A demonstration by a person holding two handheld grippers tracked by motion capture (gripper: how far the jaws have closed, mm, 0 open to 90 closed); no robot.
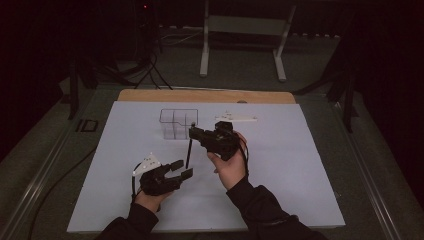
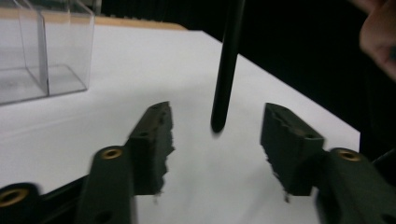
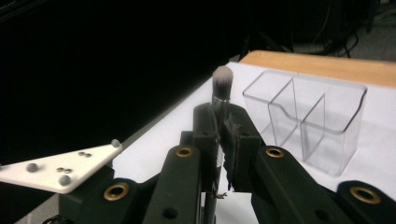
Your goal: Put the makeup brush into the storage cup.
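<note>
Dark room, white table sheet (image 1: pixel 280 170), wooden edge behind.
The brush (image 3: pixel 222 88) stands upright, pinched in the closed right gripper (image 1: pixel 196 132); its handle's top is cut off in the left gripper view. The left gripper (image 1: pixel 181 168) gapes half-open, empty, near the clear organizer (image 1: pixel 178 123).

**A dim room around a lit white table**

The table (image 1: pixel 300 165) carries a white sheet over a wooden top, its bare edge at the far side. Grey carpet (image 1: pixel 240 55) lies beyond, with a white-legged stand (image 1: pixel 280 50) and tangled cables (image 1: pixel 145 70) (mostly lost in shadow).
</note>
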